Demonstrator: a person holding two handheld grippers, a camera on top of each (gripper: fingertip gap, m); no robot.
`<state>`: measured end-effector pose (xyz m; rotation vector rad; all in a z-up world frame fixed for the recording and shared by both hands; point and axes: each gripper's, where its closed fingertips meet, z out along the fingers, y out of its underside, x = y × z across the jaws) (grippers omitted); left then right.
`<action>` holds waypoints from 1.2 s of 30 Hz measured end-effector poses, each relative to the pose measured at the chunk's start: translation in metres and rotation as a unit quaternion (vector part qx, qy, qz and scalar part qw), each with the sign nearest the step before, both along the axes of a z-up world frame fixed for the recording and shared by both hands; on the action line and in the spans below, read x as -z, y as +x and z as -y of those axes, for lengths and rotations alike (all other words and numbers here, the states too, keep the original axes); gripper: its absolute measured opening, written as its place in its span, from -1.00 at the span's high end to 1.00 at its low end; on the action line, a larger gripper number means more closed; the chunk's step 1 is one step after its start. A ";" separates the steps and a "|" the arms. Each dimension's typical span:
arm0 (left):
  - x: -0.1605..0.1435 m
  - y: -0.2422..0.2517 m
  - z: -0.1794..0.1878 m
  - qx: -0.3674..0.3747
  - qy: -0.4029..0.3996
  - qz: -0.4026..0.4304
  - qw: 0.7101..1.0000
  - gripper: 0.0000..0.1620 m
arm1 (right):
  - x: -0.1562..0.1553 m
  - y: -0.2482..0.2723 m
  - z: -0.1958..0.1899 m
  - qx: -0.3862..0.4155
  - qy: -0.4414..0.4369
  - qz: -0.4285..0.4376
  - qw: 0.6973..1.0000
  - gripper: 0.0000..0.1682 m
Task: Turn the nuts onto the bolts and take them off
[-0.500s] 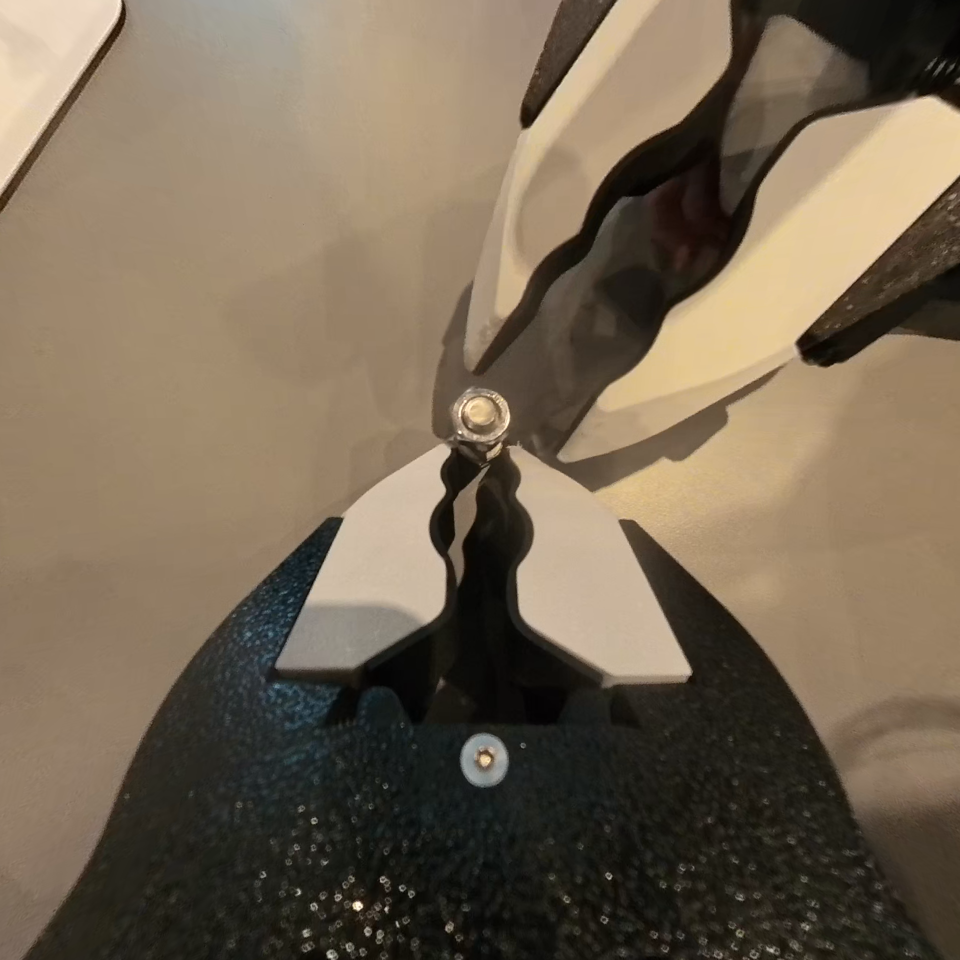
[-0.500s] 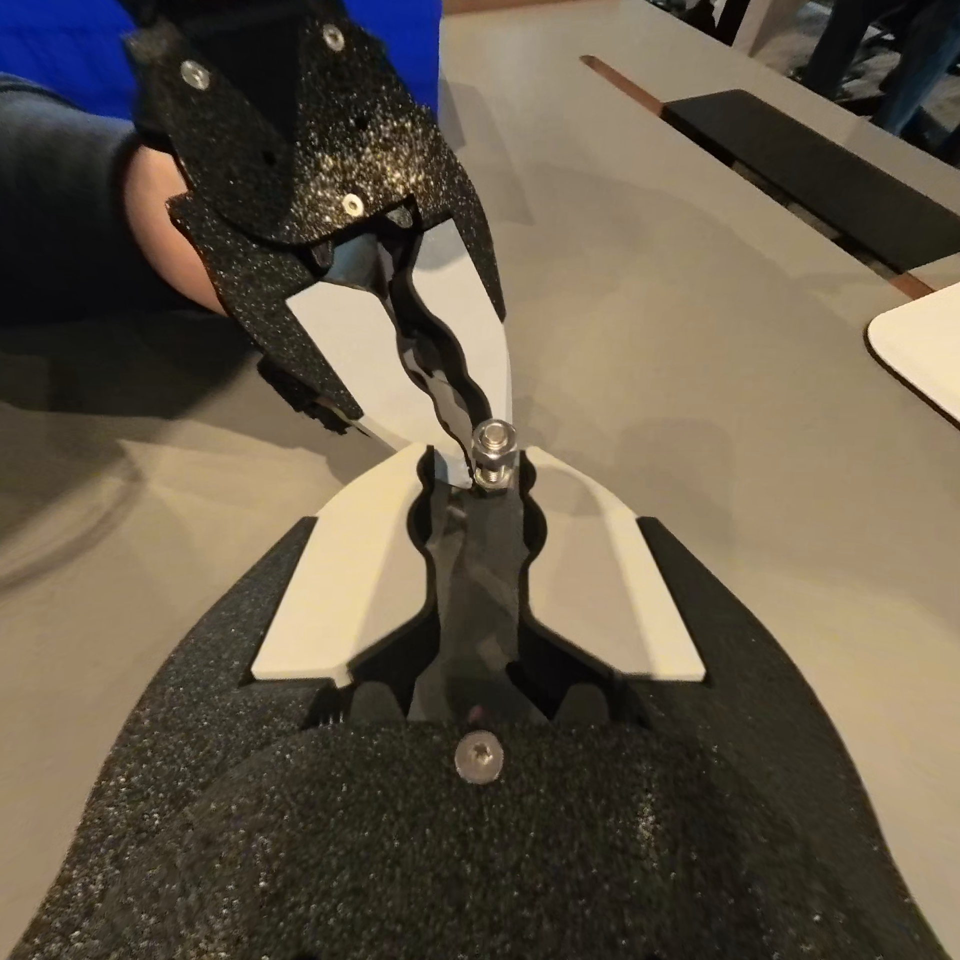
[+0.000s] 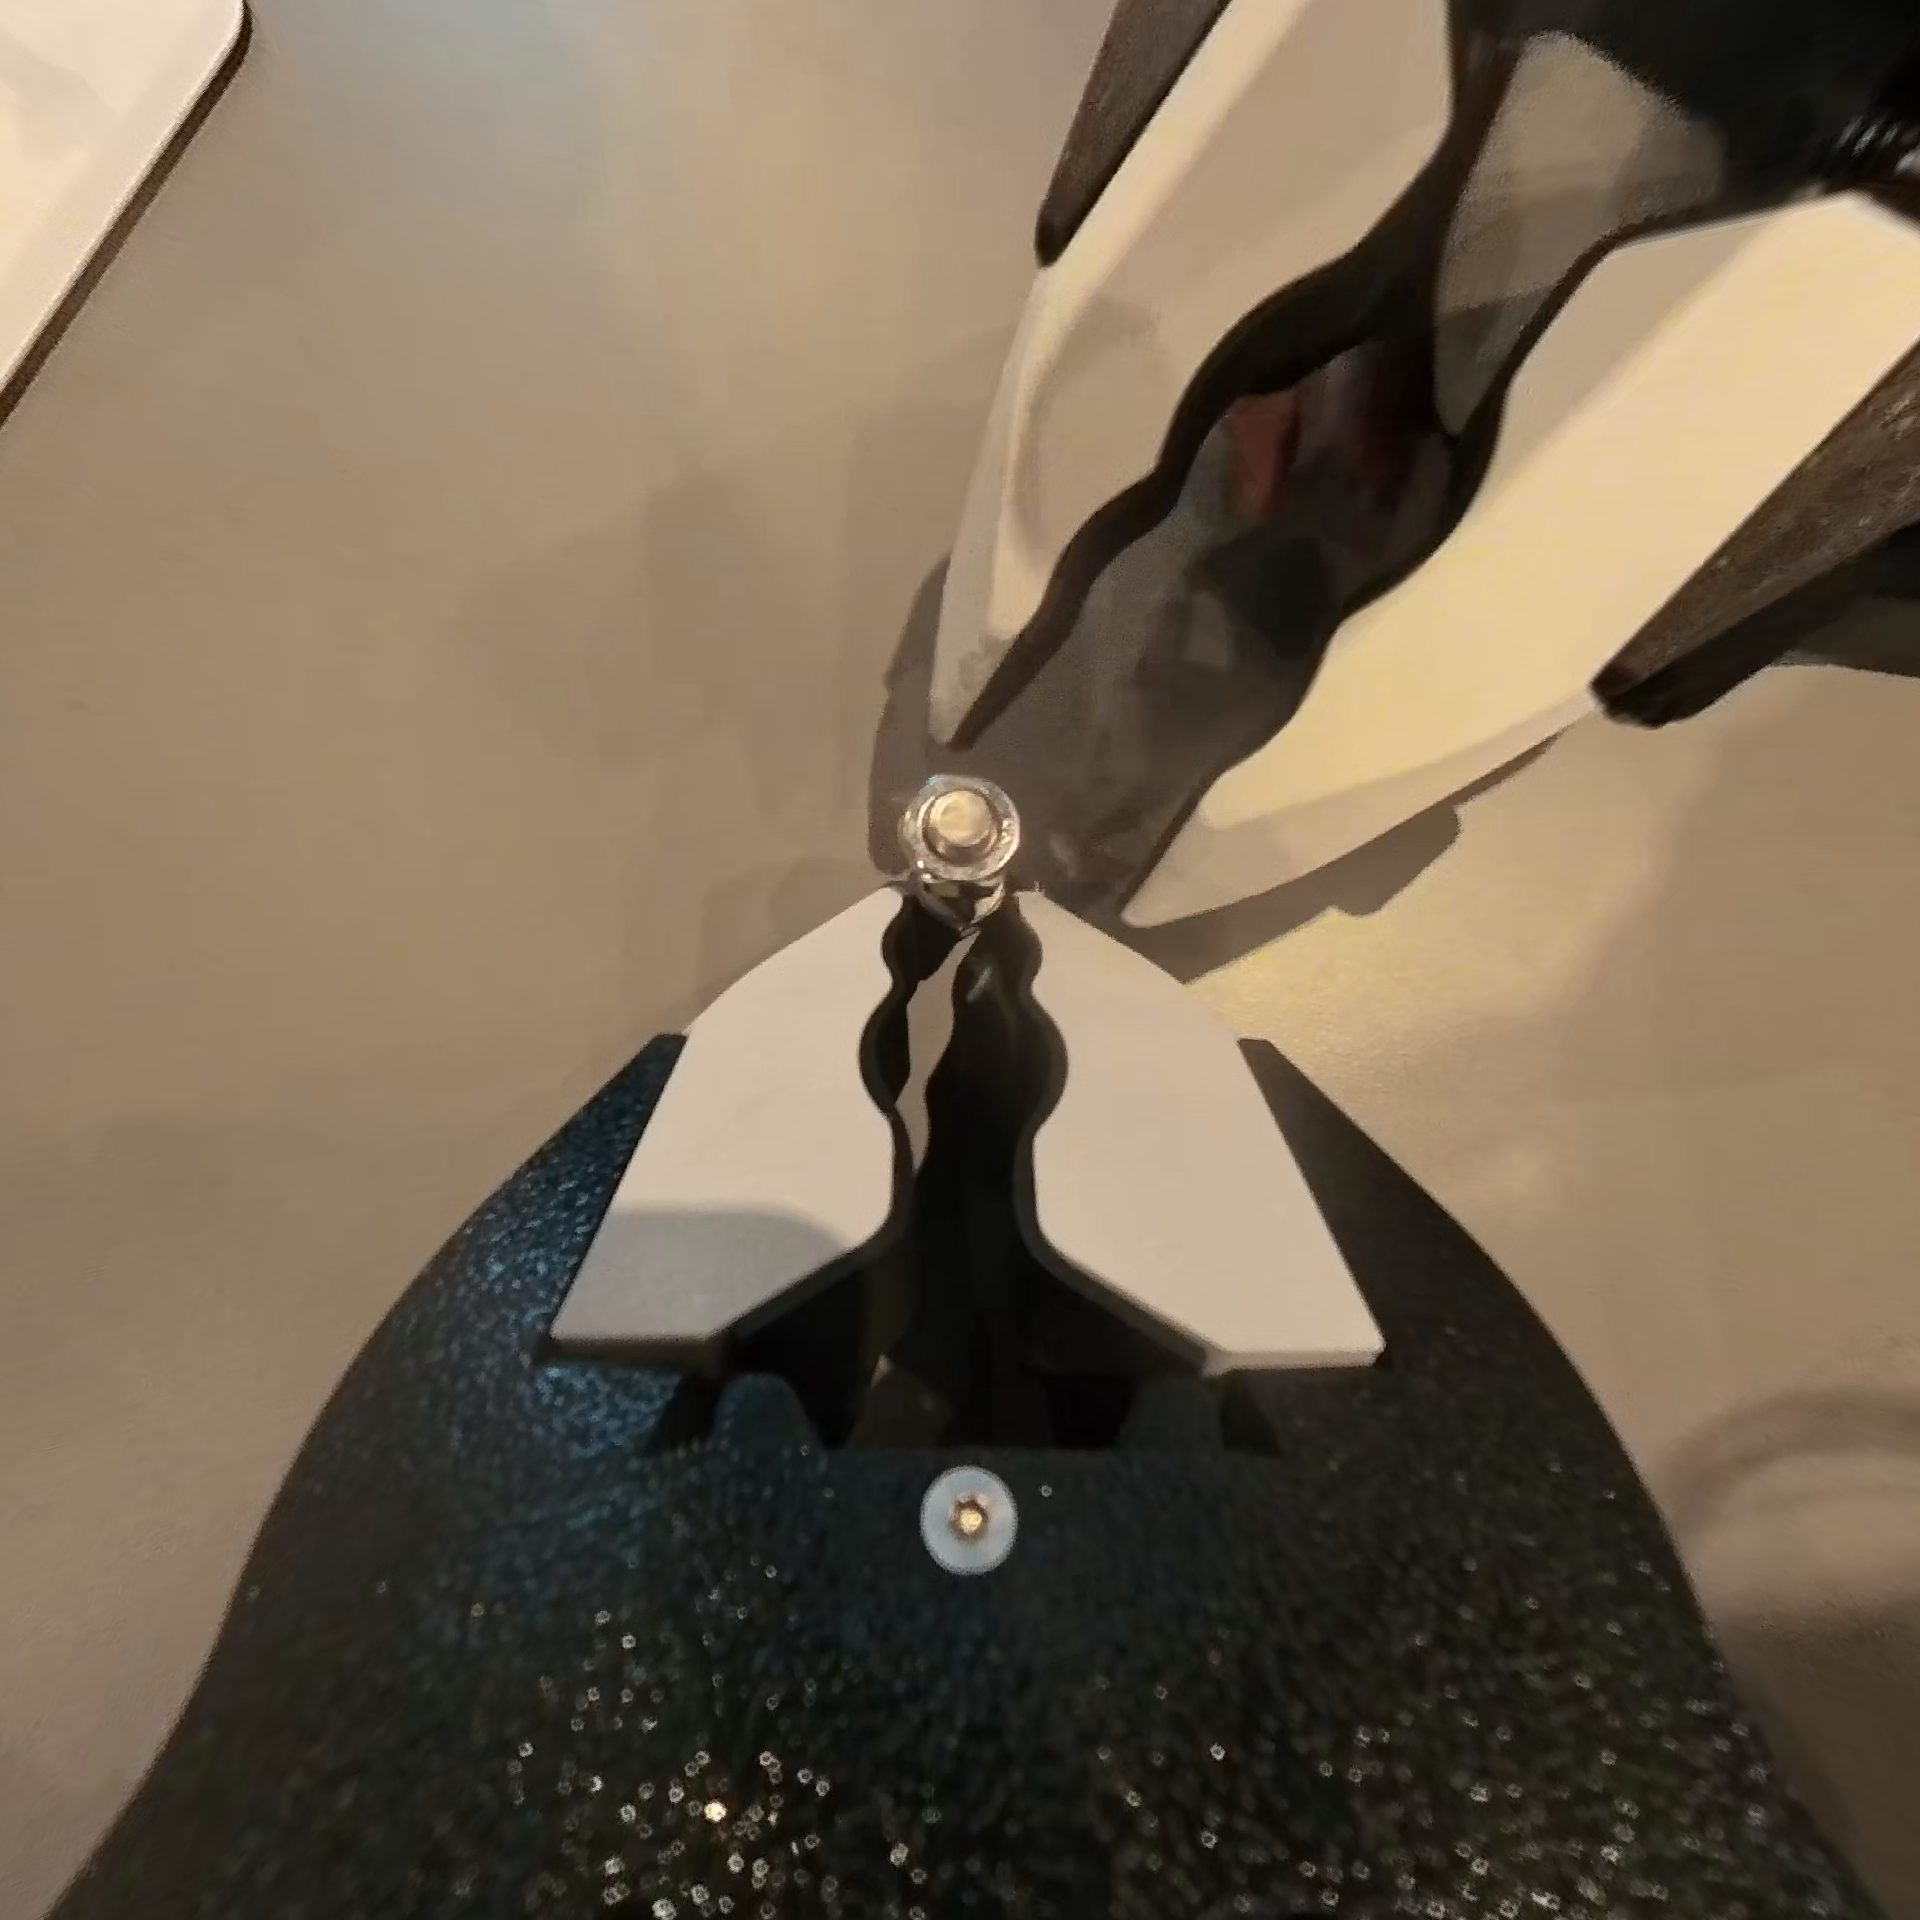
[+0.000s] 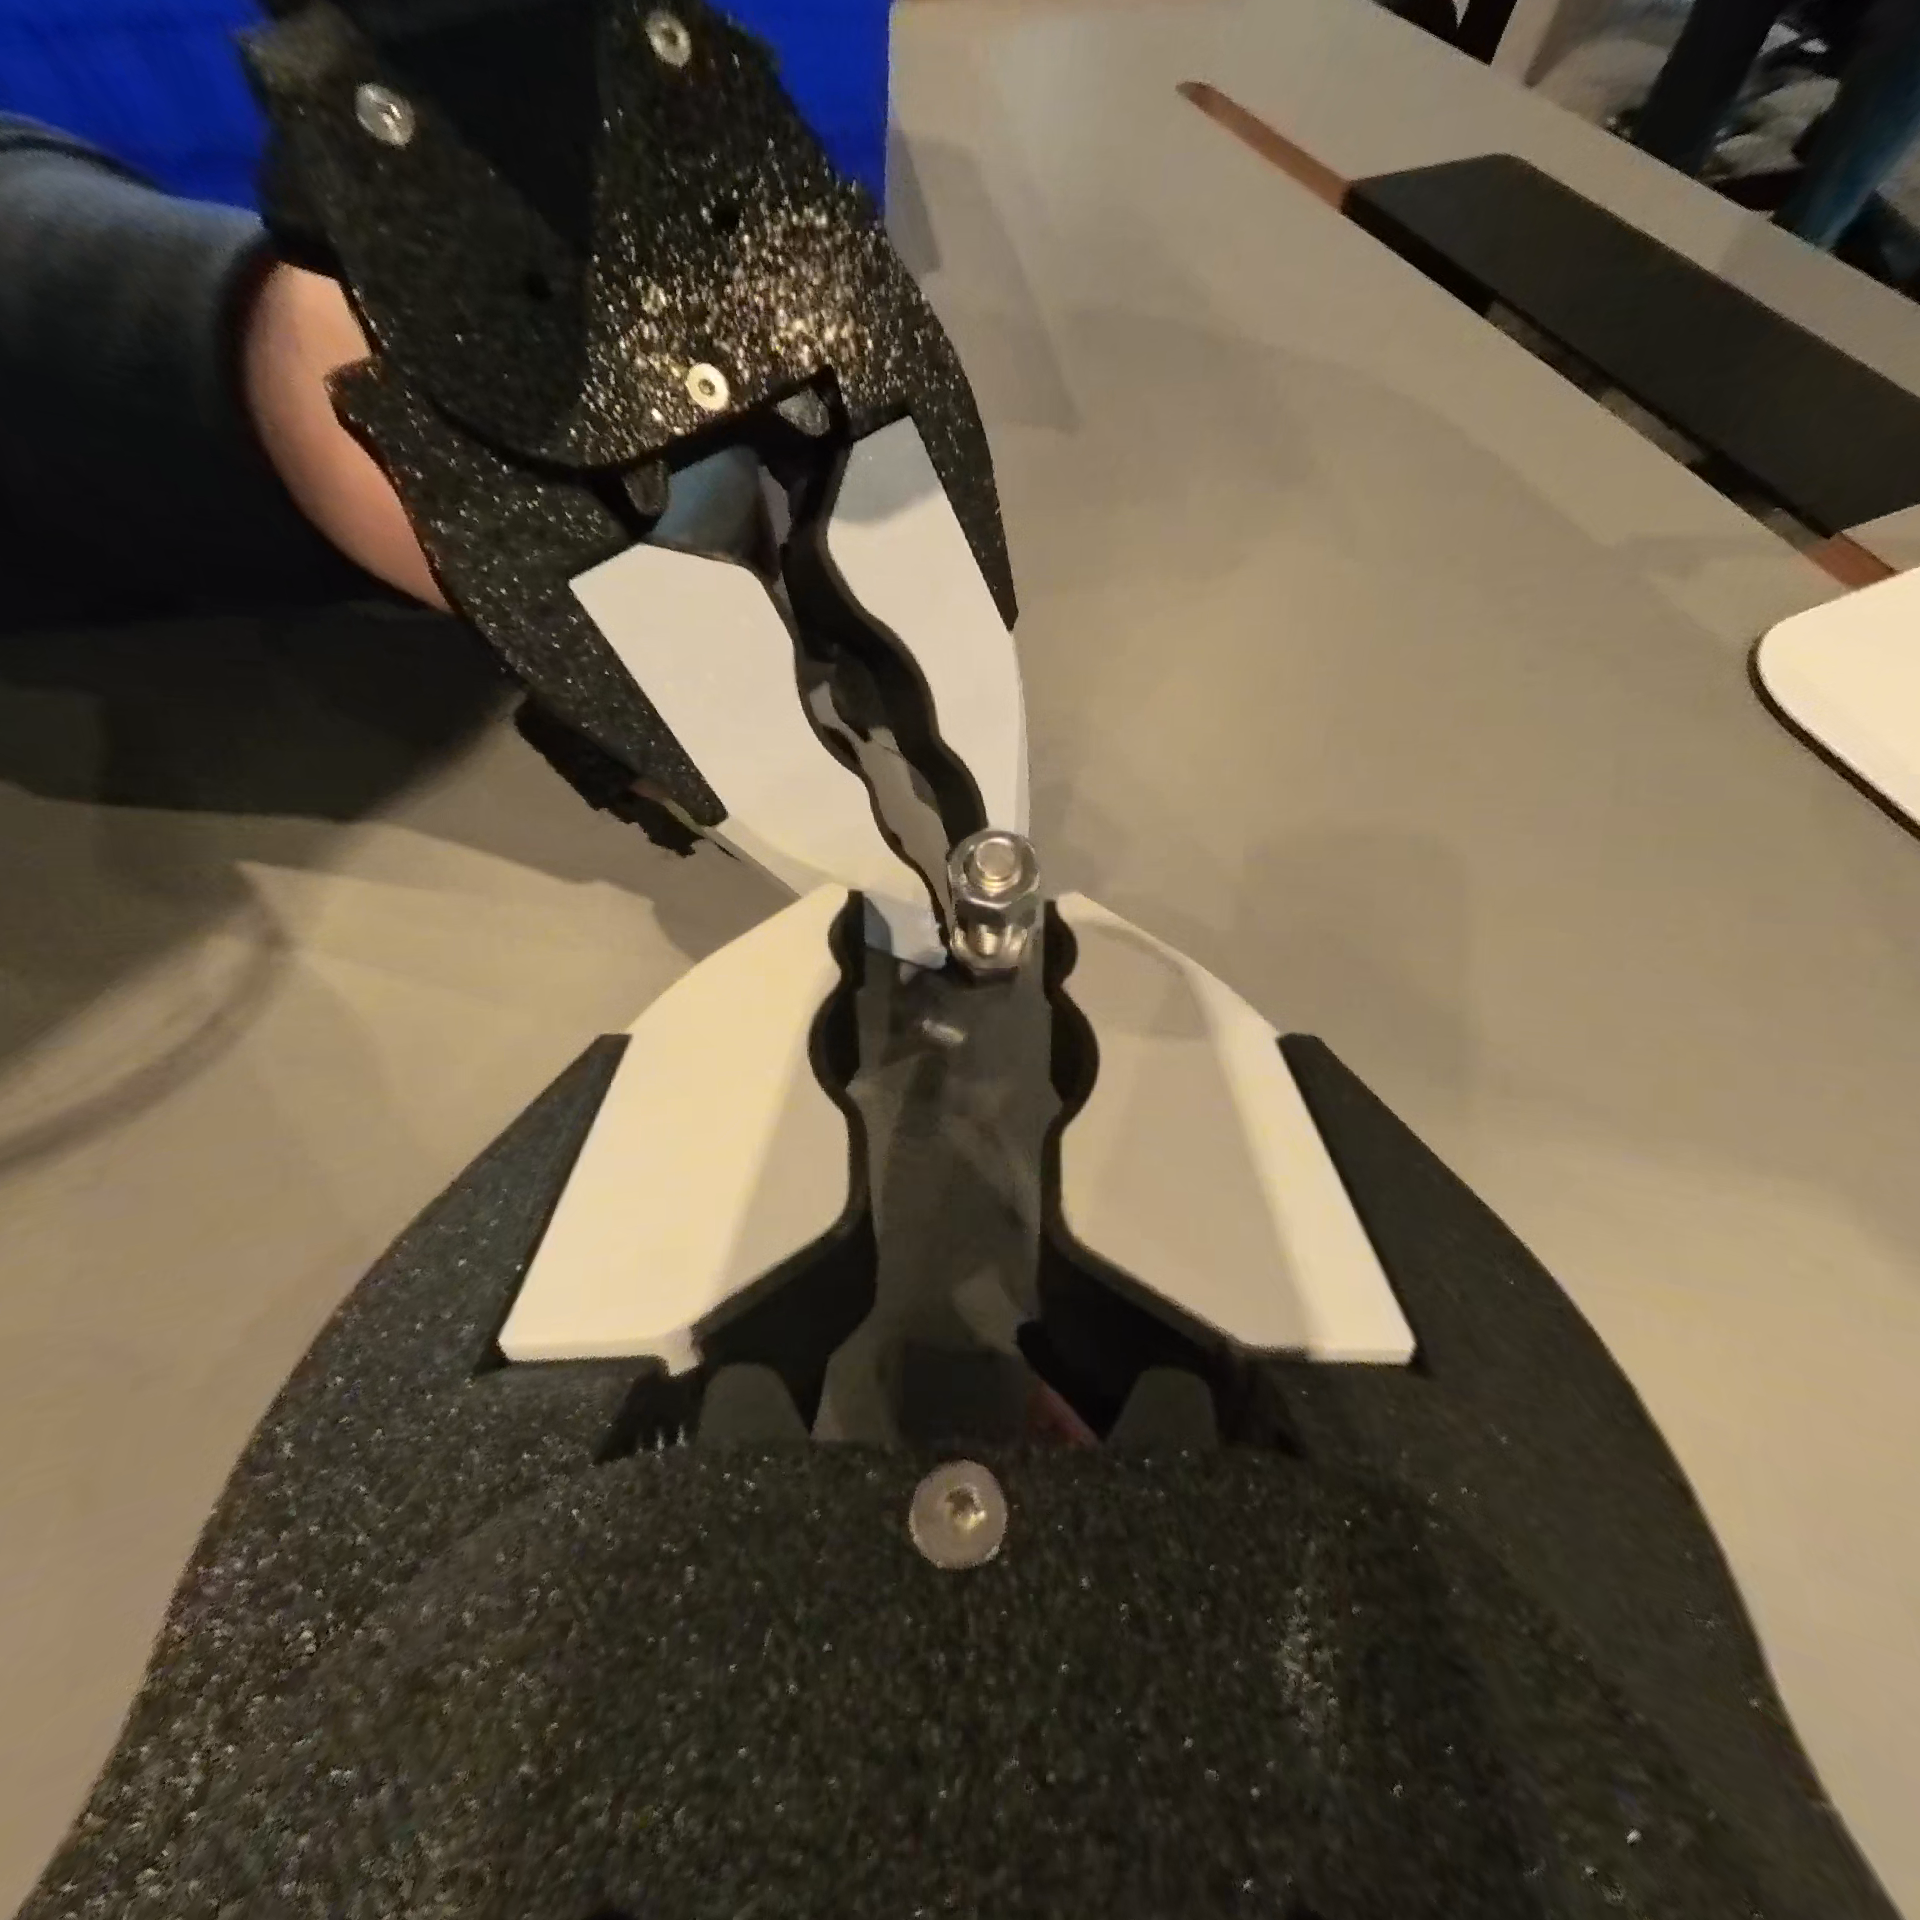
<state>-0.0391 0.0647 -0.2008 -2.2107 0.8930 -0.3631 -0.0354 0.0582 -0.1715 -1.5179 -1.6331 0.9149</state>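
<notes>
A small silver bolt (image 3: 956, 902) stands upright between both grippers, with a silver nut (image 3: 957, 831) threaded near its top. The nut also shows in the right wrist view (image 4: 992, 868), with more hex hardware below it on the bolt (image 4: 982, 935). My left gripper (image 3: 956, 914) is shut on the bolt's lower part; it also shows in the right wrist view (image 4: 925, 914), reaching in from the upper left. My right gripper (image 4: 956, 914) has its fingers apart, straddling the nut at their tips. It enters the left wrist view (image 3: 1039, 821) from the upper right.
The grey table (image 4: 1351, 623) lies under both grippers. A white board (image 4: 1860, 707) sits at the right edge, and also shows in the left wrist view (image 3: 73, 156). A black strip (image 4: 1662, 343) lies at the far right. A person's hand and dark sleeve (image 4: 156, 468) hold the left gripper.
</notes>
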 end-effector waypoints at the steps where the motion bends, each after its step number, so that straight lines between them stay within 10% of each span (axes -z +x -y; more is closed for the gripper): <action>1: 0.000 0.000 0.000 0.000 0.000 0.000 1.000 0.82 | 0.001 0.000 0.001 -0.003 0.004 0.004 1.000 0.61; 22: 0.000 0.000 0.000 0.000 0.000 0.000 1.000 0.82 | -0.005 0.003 0.010 -0.025 0.009 -0.017 0.999 0.85; 30: 0.000 0.000 0.000 0.000 0.000 0.000 1.000 0.82 | -0.001 -0.001 0.000 -0.002 -0.008 -0.002 1.000 0.58; 36: 0.000 0.000 0.000 0.000 0.000 0.000 1.000 0.82 | -0.004 0.002 0.011 -0.029 0.007 -0.015 0.999 0.85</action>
